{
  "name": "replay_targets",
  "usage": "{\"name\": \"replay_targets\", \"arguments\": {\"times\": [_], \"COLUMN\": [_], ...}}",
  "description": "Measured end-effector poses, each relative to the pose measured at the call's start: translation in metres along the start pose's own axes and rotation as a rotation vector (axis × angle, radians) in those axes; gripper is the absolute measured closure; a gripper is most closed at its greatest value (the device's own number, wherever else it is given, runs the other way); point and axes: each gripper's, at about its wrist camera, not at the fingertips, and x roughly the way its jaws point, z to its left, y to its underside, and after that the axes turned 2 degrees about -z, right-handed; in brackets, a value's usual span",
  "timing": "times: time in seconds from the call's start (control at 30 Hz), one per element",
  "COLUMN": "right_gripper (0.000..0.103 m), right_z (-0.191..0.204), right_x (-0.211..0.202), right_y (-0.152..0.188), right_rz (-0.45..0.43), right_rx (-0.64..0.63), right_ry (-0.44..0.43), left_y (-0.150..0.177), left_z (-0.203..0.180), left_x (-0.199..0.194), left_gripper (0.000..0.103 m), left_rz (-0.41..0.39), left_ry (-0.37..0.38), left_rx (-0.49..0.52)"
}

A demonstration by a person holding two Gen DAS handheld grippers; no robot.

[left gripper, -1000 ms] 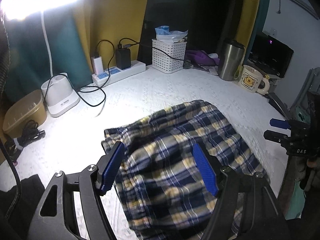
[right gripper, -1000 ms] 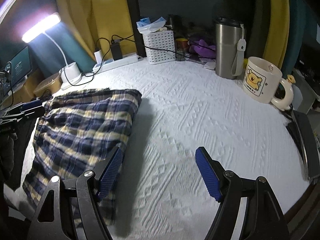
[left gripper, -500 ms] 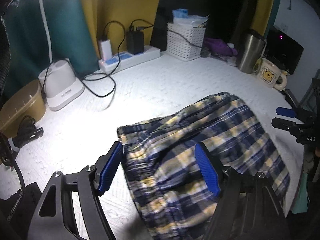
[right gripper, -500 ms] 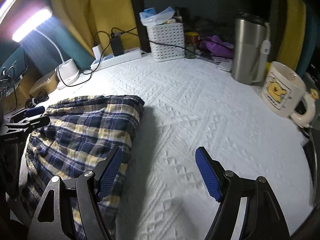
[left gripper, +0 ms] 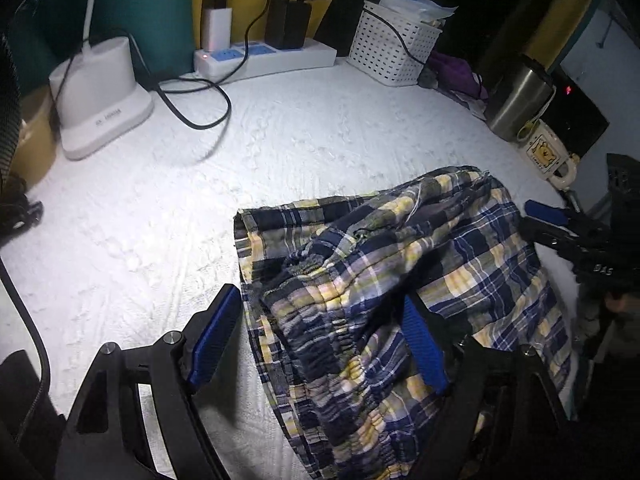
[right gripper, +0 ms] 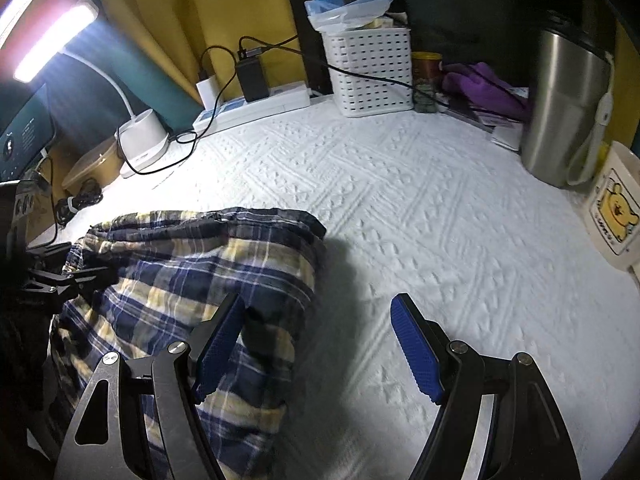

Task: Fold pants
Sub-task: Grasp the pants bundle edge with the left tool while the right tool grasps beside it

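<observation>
Blue, yellow and white plaid pants [left gripper: 400, 264] lie crumpled on the white textured cloth [left gripper: 280, 168], the gathered waistband nearest me. My left gripper [left gripper: 320, 300] hovers just over that waistband. Its jaws are opening, with bunched fabric showing between the blue pads [left gripper: 216, 336] and neither pad pressing on it. In the right wrist view the pants [right gripper: 192, 280] fill the lower left. My right gripper [right gripper: 320, 304] is open over their right edge, one finger above the plaid and the other above bare cloth. Each gripper shows in the other's view: right gripper [left gripper: 560, 224], left gripper [right gripper: 68, 268].
Along the back stand a white lamp base [left gripper: 100, 96], a power strip [left gripper: 272, 58] with chargers and a looping black cable, and a white basket [left gripper: 394, 54]. A steel tumbler [right gripper: 560, 100] and a bear mug [right gripper: 612, 208] stand at the right.
Both grippers have come down and closer to the pants. The left gripper's jaws have spread a little wider. The right gripper's jaws are unchanged.
</observation>
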Motion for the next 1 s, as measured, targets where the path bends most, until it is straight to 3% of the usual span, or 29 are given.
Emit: {"name": "replay_targets", "arguments": {"times": [0.23, 0.63, 1.0], "right_gripper": [0.026, 0.026, 0.027], "right_z": [0.006, 0.020, 0.035], "right_x": [0.012, 0.024, 0.034], "right_y": [-0.003, 0.001, 0.002], "right_rz": [0.020, -0.003, -0.020], "right_rx": [0.021, 0.006, -0.061], "right_ry": [-0.053, -0.106, -0.149], "left_y": [-0.003, 0.001, 0.003], "left_z": [-0.010, -0.033, -0.032], "left_x": [0.005, 0.011, 0.008], "left_gripper": [0.024, 0.030, 0.057], "left_rz": [0.031, -0.004, -0.050], "left_ry": [0.041, 0.075, 0.064], "left_rx": [0.088, 0.151, 0.126]}}
